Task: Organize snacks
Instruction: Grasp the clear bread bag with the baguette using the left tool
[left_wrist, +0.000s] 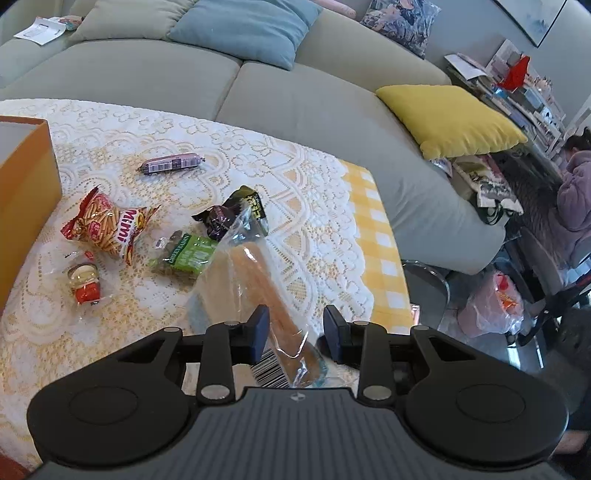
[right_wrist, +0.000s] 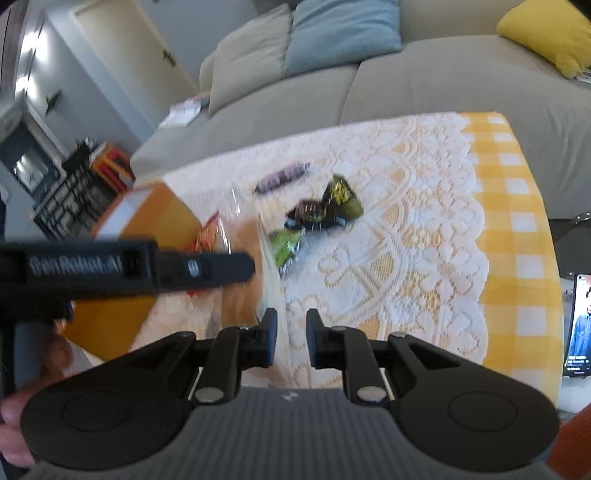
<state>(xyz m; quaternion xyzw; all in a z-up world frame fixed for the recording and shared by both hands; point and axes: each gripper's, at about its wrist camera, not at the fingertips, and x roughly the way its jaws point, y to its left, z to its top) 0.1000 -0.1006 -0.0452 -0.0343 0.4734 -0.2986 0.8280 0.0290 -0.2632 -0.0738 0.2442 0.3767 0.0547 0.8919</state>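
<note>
A long bread loaf in a clear bag (left_wrist: 255, 284) lies between the fingers of my left gripper (left_wrist: 295, 330), whose jaws stand wide apart on either side of it without clearly pressing it. On the lace cloth lie a red Mimi stick pack (left_wrist: 107, 225), a green raisin pack (left_wrist: 184, 254), a dark packet (left_wrist: 236, 214), a purple sausage (left_wrist: 171, 163) and a small red-and-clear jelly pack (left_wrist: 85, 282). My right gripper (right_wrist: 291, 338) is open and empty above the cloth, just right of the bread bag (right_wrist: 243, 280). The left gripper's body (right_wrist: 122, 266) crosses the right wrist view.
An orange box (left_wrist: 26, 199) stands at the table's left edge; it also shows in the right wrist view (right_wrist: 155, 221). A grey sofa (left_wrist: 295, 99) with cushions runs behind the table. A phone (right_wrist: 578, 325) stands at the right. The yellow checked table edge (left_wrist: 380, 236) is at the right.
</note>
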